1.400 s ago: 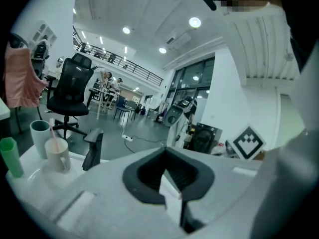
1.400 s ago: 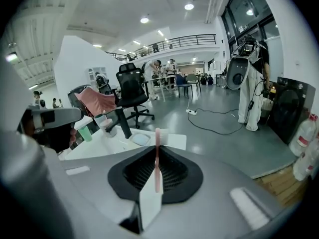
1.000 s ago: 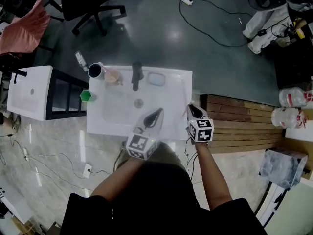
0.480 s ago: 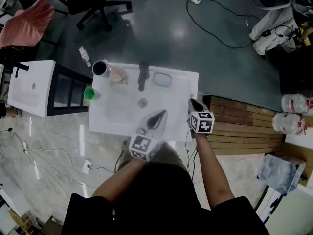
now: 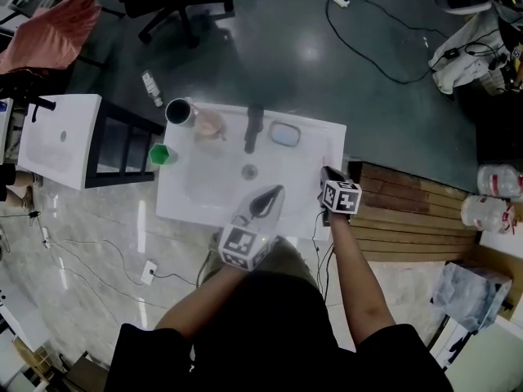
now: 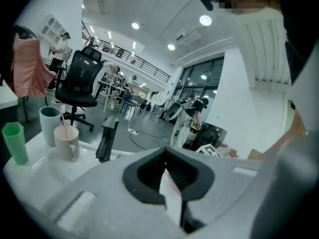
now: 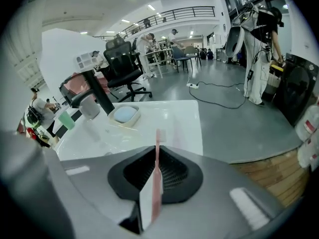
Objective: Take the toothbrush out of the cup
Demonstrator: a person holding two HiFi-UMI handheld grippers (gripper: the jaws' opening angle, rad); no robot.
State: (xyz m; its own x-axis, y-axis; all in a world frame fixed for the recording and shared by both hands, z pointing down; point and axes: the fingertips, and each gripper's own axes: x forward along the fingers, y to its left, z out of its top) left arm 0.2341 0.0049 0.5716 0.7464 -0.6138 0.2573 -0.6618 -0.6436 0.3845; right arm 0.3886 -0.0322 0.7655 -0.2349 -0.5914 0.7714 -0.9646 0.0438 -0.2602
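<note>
Two grippers hang over the near edge of the white washbasin [image 5: 196,198]. The right hand-held gripper [image 5: 327,172] clamps a pink toothbrush [image 7: 157,153], bristles forward, well apart from the beige mug [image 5: 208,125] at the back, so apparently already lifted out. The left hand-held gripper [image 5: 265,198] is closed on nothing.

— What stands on the white washbasin [image 5: 204,207]?
— Along its far edge, left to right: a grey cup [image 5: 178,113], beige mug [image 5: 208,126], black tap [image 5: 253,129], soap dish [image 5: 284,134]. A green cup [image 5: 162,154] stands at its left edge.
</note>
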